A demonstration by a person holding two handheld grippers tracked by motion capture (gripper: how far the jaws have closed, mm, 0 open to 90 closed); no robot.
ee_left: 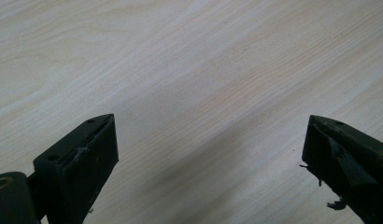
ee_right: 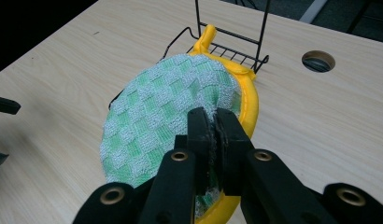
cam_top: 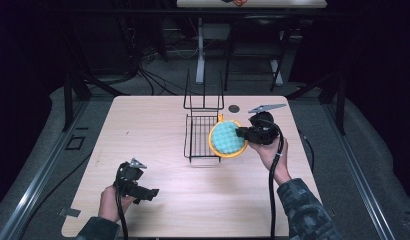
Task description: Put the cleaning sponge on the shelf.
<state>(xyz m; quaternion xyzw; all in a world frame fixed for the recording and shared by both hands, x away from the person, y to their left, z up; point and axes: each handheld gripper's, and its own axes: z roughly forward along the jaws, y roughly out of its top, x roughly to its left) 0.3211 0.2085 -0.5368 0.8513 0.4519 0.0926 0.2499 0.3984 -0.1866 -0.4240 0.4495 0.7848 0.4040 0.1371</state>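
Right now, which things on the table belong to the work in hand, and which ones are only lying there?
In the work:
- round green and yellow pot holder, clamped at its edge by the right gripper
- black wire rack, beside and partly under it

Only lying about:
- left gripper, open and holding nothing, above bare table
- round hole in the tabletop

Pale matt wood-grain surface point(cam_top: 158, 200); nubby green terry cloth pad point(ee_right: 166, 116) with yellow fabric rim; thin black wire rack point(cam_top: 200, 135); matt black tool point(ee_right: 212, 140)
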